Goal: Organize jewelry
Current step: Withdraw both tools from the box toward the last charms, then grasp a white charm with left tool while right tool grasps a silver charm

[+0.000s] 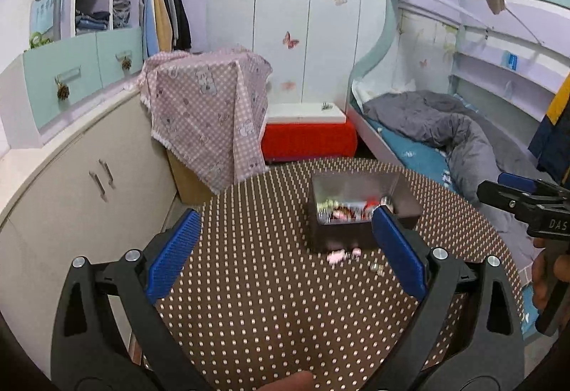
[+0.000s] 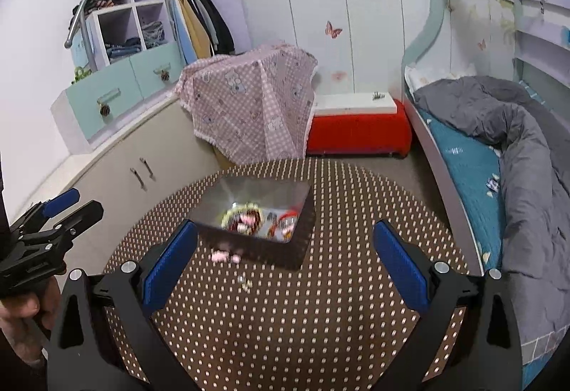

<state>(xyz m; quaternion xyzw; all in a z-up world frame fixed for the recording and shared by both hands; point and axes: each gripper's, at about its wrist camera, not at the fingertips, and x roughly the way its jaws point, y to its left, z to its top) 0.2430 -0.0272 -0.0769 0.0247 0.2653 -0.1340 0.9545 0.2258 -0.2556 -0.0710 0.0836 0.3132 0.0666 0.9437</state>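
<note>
Motion blur smeared the contents of the jewelry box (image 1: 359, 209); a tangle of red, pink, pale and metallic pieces lay inside, too soft to count or name. In the left wrist view the right finger of the left gripper (image 1: 285, 230) overlapped the box's near corner, hiding part of it. Both tools were cut off by the frame edges. Left gripper: fingers spread wide, nothing between them, above the dotted brown tablecloth (image 1: 267, 302). Right gripper (image 2: 285, 241): likewise spread wide and holding nothing, with the box ahead between its fingers. One box, open-topped, dark-walled, sat toward the far side of the round table. Outside it, on the cloth just in front of the near wall, lay two small clusters: a pink piece (image 2: 224, 256) and, nearer the cameras, a small metallic piece (image 2: 245, 282), details unreadable.
</note>
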